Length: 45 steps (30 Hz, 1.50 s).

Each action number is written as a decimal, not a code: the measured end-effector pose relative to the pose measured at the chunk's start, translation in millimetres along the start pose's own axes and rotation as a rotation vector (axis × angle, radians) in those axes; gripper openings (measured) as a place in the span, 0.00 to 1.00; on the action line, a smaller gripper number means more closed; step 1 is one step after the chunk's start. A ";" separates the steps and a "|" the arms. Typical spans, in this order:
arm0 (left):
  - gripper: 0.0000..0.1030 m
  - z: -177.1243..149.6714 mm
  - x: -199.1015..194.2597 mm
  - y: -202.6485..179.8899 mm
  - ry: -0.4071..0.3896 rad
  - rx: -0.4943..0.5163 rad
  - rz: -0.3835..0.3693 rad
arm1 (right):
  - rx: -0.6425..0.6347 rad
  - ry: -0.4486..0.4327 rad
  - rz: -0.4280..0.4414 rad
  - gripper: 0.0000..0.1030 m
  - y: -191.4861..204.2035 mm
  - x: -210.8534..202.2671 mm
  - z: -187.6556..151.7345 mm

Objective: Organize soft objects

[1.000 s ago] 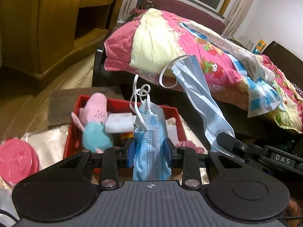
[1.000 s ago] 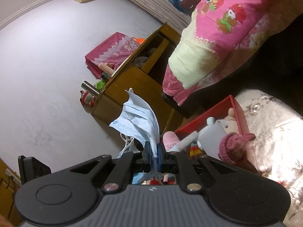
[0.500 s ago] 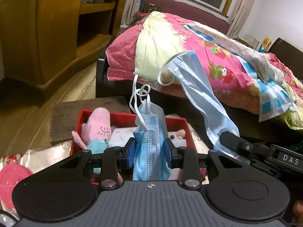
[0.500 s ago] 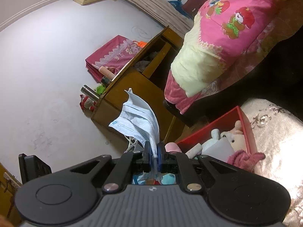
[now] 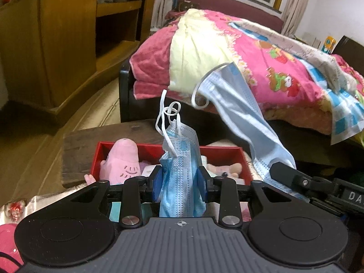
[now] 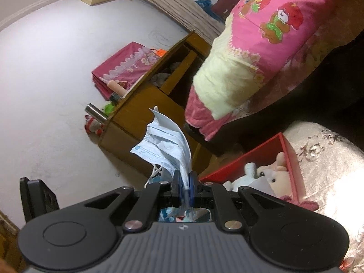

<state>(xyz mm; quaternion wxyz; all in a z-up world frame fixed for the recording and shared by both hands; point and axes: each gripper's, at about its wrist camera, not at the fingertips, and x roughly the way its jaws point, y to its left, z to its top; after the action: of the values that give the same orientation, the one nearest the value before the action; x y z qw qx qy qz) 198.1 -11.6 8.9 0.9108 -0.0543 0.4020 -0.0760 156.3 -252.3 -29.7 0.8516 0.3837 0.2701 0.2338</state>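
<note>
Now clamped in the left gripper [image 5: 179, 182]: a bunched blue face mask [image 5: 180, 170], pressed between the blue pads [image 5: 156, 183] with jaws narrow, standing upright out of the grip, white ear loops [image 5: 167, 118] curling above it. Just behind that mask, seen from the left wrist: the red box [image 5: 218, 153], open-topped, with a pink plush toy [image 5: 124, 159] at its left end and a beige plush [image 6: 276, 177] toward its right. Pinched flat in the right gripper [image 6: 185, 188]: a second, paler blue face mask [image 6: 166, 150], jaws shut tight on one edge, the rest fanning up and left from the grip. From the left wrist view, same pale mask [image 5: 236, 113] hanging up and right of the red box, trailing down to the right gripper's black fingers [image 5: 286, 175]. Red box sitting on a surface under a pale patterned cloth [image 6: 327, 163], which spreads to the box's right; whether that surface is a desk, hard to tell. Beyond the red box: a bed [image 5: 261, 52] heaped with a pink quilt and a yellow blanket. Left of the red box and farther back: a wooden cabinet [image 5: 52, 41] with open shelves. Pink round lid-like thing [image 5: 8, 238] near the left of the box, mostly cut off at the frame edge
</note>
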 end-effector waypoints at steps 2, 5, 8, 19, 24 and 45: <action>0.31 -0.3 9.9 1.2 0.010 0.002 0.015 | -0.027 0.008 -0.052 0.00 -1.8 8.6 -1.3; 0.43 -1.9 23.6 4.5 0.033 -0.005 0.033 | -0.066 0.029 -0.128 0.00 -6.2 21.8 -4.9; 0.62 -3.8 31.5 10.8 0.044 -0.018 0.055 | -0.107 0.048 -0.182 0.01 -9.0 30.1 -8.0; 0.72 -12.4 10.4 15.8 0.048 -0.029 0.049 | -0.152 0.057 -0.242 0.26 0.5 19.3 -18.6; 0.72 -20.6 -5.2 14.4 0.047 -0.045 0.026 | -0.143 0.027 -0.245 0.26 9.5 -0.3 -21.5; 0.74 -62.8 -50.7 13.7 0.031 -0.036 0.028 | -0.136 0.003 -0.258 0.26 25.0 -44.8 -53.9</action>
<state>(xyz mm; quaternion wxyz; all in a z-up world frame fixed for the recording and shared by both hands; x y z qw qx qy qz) 119.1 8.8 1.4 0.9044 -0.0636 0.4182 -0.0568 83.7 -236.1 -27.8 0.8981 0.2871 0.3020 0.1409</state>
